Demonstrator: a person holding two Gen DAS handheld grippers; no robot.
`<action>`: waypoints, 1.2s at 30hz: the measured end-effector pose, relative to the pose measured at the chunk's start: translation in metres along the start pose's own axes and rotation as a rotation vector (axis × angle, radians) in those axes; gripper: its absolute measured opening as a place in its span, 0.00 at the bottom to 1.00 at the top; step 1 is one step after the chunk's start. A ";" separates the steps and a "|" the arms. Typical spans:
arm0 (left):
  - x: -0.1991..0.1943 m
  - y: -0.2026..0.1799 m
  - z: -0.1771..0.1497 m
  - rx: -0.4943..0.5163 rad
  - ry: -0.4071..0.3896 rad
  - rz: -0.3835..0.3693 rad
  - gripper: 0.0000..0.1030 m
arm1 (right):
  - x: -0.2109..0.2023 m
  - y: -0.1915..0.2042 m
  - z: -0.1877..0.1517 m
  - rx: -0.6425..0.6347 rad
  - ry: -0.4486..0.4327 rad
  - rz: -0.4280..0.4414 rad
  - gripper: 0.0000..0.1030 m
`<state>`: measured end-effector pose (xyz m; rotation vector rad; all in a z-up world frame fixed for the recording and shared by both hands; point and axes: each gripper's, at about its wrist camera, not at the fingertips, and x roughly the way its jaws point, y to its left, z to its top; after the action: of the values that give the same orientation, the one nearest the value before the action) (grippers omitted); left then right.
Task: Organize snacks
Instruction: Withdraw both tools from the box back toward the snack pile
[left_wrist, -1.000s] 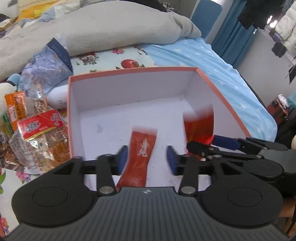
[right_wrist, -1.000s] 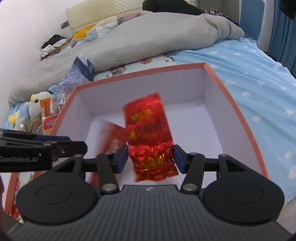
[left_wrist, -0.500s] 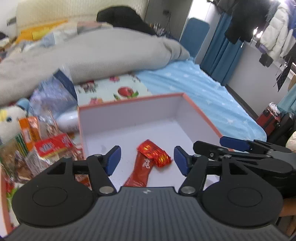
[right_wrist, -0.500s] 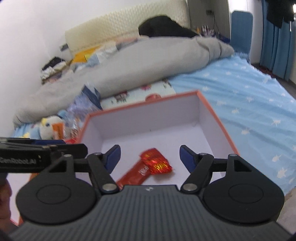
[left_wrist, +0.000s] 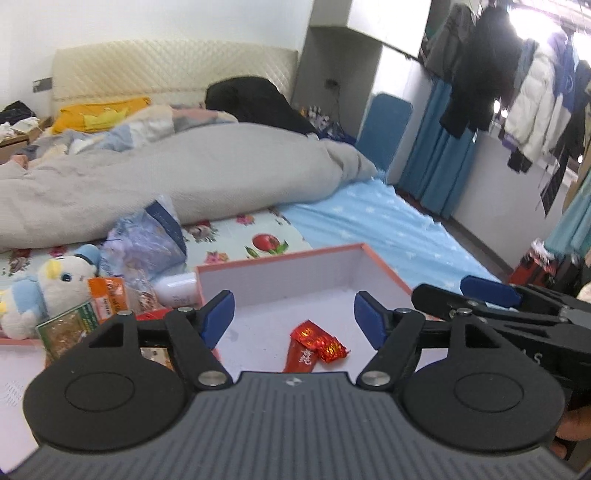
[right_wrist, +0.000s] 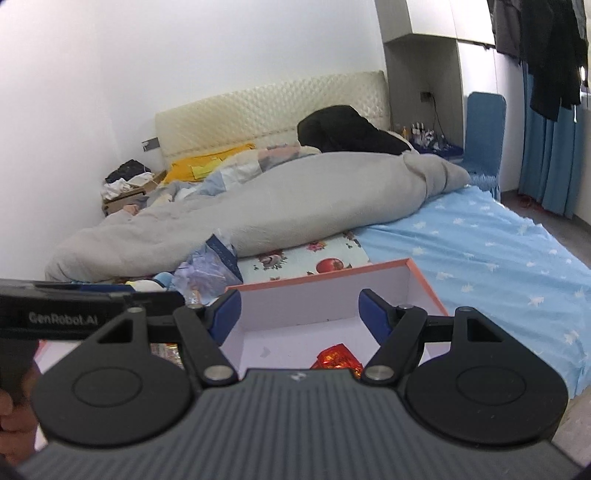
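The left gripper (left_wrist: 293, 315) hangs above the near edge of the white-lined cardboard box with an orange rim (left_wrist: 280, 258), its blue-padded jaws spread wide with nothing between them. The right gripper (right_wrist: 299, 315) hovers over the same box (right_wrist: 321, 273) from just beside it, jaws likewise released and empty; seen from the left wrist, its black fingers (left_wrist: 480, 295) reach in over the box's right wall.

On the box floor lie two snacks, touching: a long orange-red sachet (left_wrist: 301, 356) and a crinkled shiny red foil packet (left_wrist: 321, 339) resting across its upper end. From the right wrist only the foil packet (right_wrist: 338, 358) shows, partly hidden behind the gripper body. The rest of the white floor around them is bare up to the far and right walls.

Left of the box, just beyond its left wall, sits a heap of loose snack packets (left_wrist: 107, 291), a white plastic bottle (left_wrist: 175, 286) lying on its side, a clear crumpled plastic bag (left_wrist: 147, 243) and a white-and-blue plush toy (left_wrist: 44, 288). Behind them a grey duvet (left_wrist: 166, 177) fills the bed, and right of the box stretches a light blue star-print sheet (right_wrist: 480, 251).
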<state>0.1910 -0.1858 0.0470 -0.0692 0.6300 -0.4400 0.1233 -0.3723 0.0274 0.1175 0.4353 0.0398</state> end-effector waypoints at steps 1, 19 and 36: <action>-0.006 0.003 -0.001 -0.007 -0.011 0.007 0.78 | -0.003 0.003 0.000 -0.007 -0.006 0.001 0.70; -0.074 0.077 -0.034 -0.094 -0.064 0.158 0.91 | -0.017 0.066 -0.017 -0.042 -0.034 0.089 0.70; -0.122 0.126 -0.078 -0.155 -0.064 0.251 0.92 | -0.017 0.123 -0.062 -0.066 0.027 0.148 0.70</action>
<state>0.1052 -0.0148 0.0273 -0.1488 0.6002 -0.1453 0.0804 -0.2447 -0.0065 0.0841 0.4507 0.2017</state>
